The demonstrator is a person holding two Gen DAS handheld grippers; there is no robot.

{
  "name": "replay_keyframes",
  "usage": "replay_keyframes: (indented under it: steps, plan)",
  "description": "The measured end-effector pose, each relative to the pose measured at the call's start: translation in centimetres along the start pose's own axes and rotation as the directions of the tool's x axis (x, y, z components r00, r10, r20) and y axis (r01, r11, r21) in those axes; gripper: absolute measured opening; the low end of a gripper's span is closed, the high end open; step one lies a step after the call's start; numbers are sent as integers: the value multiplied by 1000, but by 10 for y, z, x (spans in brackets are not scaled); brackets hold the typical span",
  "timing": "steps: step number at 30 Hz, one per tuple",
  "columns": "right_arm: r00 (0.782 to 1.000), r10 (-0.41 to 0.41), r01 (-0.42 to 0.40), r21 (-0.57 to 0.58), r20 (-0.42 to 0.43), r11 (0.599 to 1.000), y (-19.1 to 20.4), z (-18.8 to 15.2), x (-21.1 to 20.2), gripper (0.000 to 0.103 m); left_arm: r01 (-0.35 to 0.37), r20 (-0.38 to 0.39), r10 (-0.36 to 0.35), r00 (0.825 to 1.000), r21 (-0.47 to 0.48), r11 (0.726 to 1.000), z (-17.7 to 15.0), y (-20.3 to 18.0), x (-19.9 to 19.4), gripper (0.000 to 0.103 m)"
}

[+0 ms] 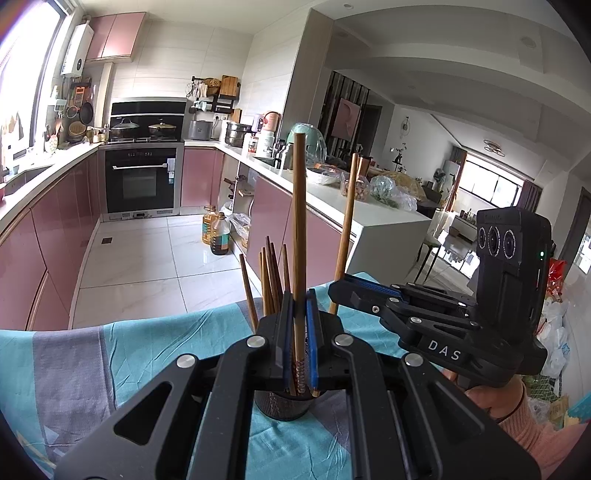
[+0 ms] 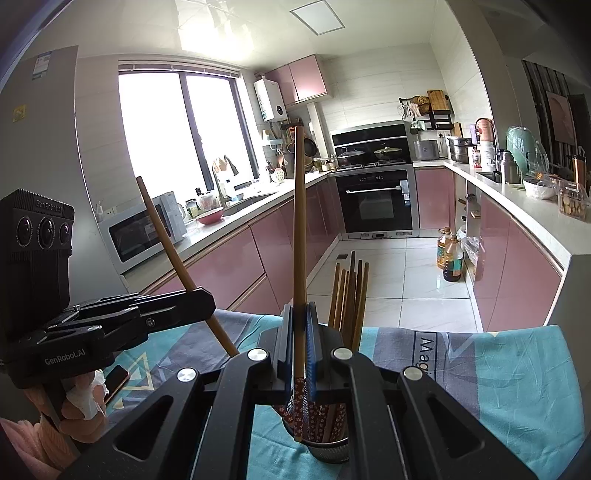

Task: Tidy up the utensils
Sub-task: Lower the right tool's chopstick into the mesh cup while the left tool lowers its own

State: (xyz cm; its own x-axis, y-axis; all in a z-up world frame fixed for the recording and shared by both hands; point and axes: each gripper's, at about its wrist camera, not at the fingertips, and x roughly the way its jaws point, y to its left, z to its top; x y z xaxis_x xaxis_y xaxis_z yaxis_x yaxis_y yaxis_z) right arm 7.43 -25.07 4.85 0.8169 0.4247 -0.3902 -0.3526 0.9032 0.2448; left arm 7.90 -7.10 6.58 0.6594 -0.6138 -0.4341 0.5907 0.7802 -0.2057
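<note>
The room is a U-shaped kitchen with glossy pink base cabinets (image 2: 236, 266) under a pale worktop (image 2: 532, 206) and a white tiled floor (image 2: 406, 273) that reflects the daylight. A tall dark-framed window (image 2: 177, 133) above the sink side glows overexposed. At the far end a built-in black oven (image 2: 376, 199) sits below a hob carrying two lidded pans, with a black extractor hood above. A white microwave (image 2: 136, 236) stands on the left worktop. White wall tiles rise to pink upper cabinets (image 2: 303, 79), and a flat ceiling light panel (image 2: 317, 16) is overhead.
</note>
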Motion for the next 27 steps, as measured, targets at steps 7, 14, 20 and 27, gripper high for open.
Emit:
replay_keyframes:
  steps: [7, 14, 20, 27]
  plan:
    - [1000, -5, 5, 7, -2, 1000, -2, 1, 4, 6, -6, -7, 6, 1000, 0, 1000, 4, -2, 2, 7]
    - [1000, -10, 10, 15, -7, 1000, -2, 1, 7, 6, -6, -10, 6, 1000, 0, 1000, 9, -3, 2, 7]
    - [1000, -14, 14, 23, -8, 1000, -4, 1, 9, 6, -6, -11, 6, 1000, -1, 1000, 12, -1, 2, 7]
    - [1000, -19, 20, 30, -12, 999, -7, 0, 13, 6, -10, -17, 10, 1000, 1, 1000, 16, 1, 2, 7]
